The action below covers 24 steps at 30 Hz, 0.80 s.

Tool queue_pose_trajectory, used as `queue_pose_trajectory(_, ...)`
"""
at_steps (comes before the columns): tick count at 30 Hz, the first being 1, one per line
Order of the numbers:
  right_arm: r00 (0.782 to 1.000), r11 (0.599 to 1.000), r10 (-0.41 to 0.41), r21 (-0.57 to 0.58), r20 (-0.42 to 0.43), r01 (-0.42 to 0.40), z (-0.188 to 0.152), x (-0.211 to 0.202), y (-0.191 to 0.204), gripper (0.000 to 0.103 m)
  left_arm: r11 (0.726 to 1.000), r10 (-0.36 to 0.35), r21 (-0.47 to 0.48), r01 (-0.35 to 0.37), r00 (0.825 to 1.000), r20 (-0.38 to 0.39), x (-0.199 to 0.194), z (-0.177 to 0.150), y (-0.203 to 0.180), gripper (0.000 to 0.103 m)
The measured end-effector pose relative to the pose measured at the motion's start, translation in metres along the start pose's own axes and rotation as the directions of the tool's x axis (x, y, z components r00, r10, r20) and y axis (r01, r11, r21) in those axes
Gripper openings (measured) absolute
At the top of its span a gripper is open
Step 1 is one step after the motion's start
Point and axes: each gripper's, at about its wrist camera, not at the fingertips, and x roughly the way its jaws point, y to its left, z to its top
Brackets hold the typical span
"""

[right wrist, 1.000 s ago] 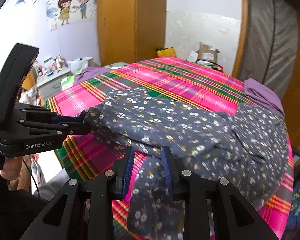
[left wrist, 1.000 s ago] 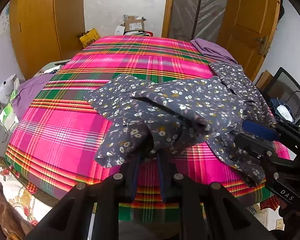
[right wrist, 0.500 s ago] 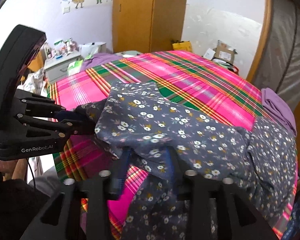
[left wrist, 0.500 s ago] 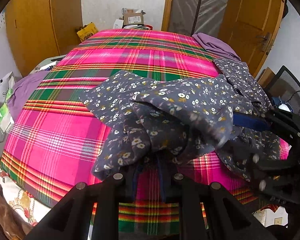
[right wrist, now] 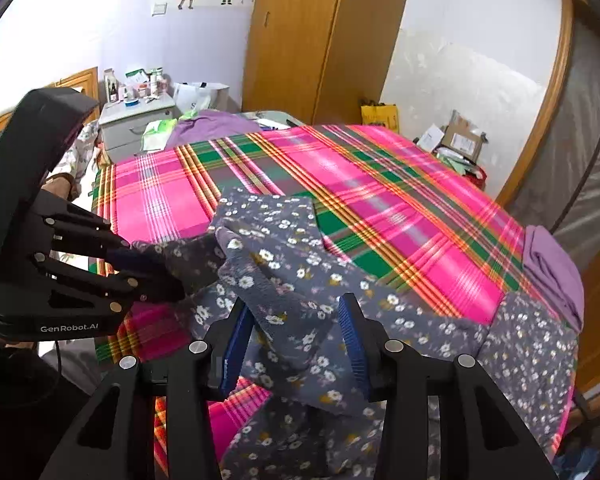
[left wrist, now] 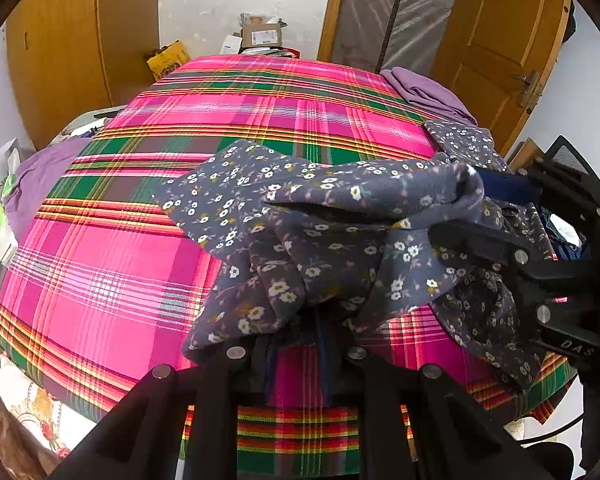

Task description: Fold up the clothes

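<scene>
A grey floral garment (left wrist: 324,236) lies bunched on the near part of a pink and green plaid bed (left wrist: 236,128). My left gripper (left wrist: 296,332) is shut on a fold of it, which hangs over the fingers; the same gripper shows in the right wrist view (right wrist: 160,276) pinching the cloth. My right gripper (right wrist: 296,336) is open, its blue pads apart with the garment (right wrist: 300,280) draped loosely between them. It also shows at the right of the left wrist view (left wrist: 476,208), with cloth over its upper finger.
A folded purple cloth (left wrist: 424,92) lies at the bed's far right corner. Another purple cloth (right wrist: 208,124) and a grey nightstand (right wrist: 136,120) are beside the bed. Boxes (left wrist: 260,36), wooden wardrobe (right wrist: 312,40) and door (left wrist: 500,40) stand behind. A chair (left wrist: 572,160) is at right.
My right gripper has opened and let go of the garment fold. Both grippers have pushed forward over the bed, carrying the cloth further onto it.
</scene>
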Motion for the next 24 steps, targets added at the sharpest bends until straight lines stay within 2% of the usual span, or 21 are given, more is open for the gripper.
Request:
queue_pose_trajectory(4, 1.0, 0.998, 0.012, -0.066, -0.012, -0.013, 0.003, 0.004, 0.006, 0.046, 1.0, -0.004, 0.002, 0.004, 1.0, -0.005, 0.002, 0.001, 0.001, 0.017)
queue_pose_trajectory(7, 0.995, 0.99, 0.078, -0.111, -0.056, -0.084, 0.004, 0.015, 0.011, 0.044, 1.0, -0.002, 0.008, 0.003, 1.0, -0.009, 0.002, 0.003, 0.001, 0.017)
queue_pose_trajectory(8, 0.994, 0.988, 0.097, -0.114, -0.057, -0.103, 0.005, 0.016, 0.011, 0.037, 1.0, -0.003, 0.009, 0.003, 1.0, -0.007, 0.002, 0.004, 0.001, 0.017)
queue_pose_trajectory(9, 0.992, 0.986, 0.113, -0.113, -0.055, -0.119, 0.006, 0.017, 0.01, 0.017, 1.0, -0.003, 0.009, 0.003, 1.0, -0.003, 0.001, 0.004, 0.002, 0.017)
queue_pose_trajectory(10, 0.992, 0.987, 0.119, -0.107, -0.048, -0.124, 0.008, 0.017, 0.008, 0.01, 1.0, -0.004, 0.009, 0.004, 1.0, 0.0, 0.001, 0.005, 0.002, 0.017)
queue_pose_trajectory(13, 0.993, 0.992, 0.114, -0.056, 0.018, -0.113, 0.02, 0.011, -0.009, 0.01, 1.0, -0.007, 0.008, 0.007, 1.0, 0.017, -0.002, 0.007, 0.003, 0.017)
queue_pose_trajectory(20, 0.993, 0.998, -0.007, 0.055, 0.122, 0.0, 0.052, 0.007, -0.06, 0.008, 1.0, -0.011, 0.018, 0.01, 0.998, 0.058, -0.008, 0.019, 0.005, 0.017)
queue_pose_trajectory(24, 0.979, 0.986, -0.139, 0.111, 0.147, 0.123, 0.069, 0.008, -0.093, 0.001, 1.0, -0.002, 0.019, 0.001, 0.999, 0.044, -0.004, 0.024, 0.005, 0.017)
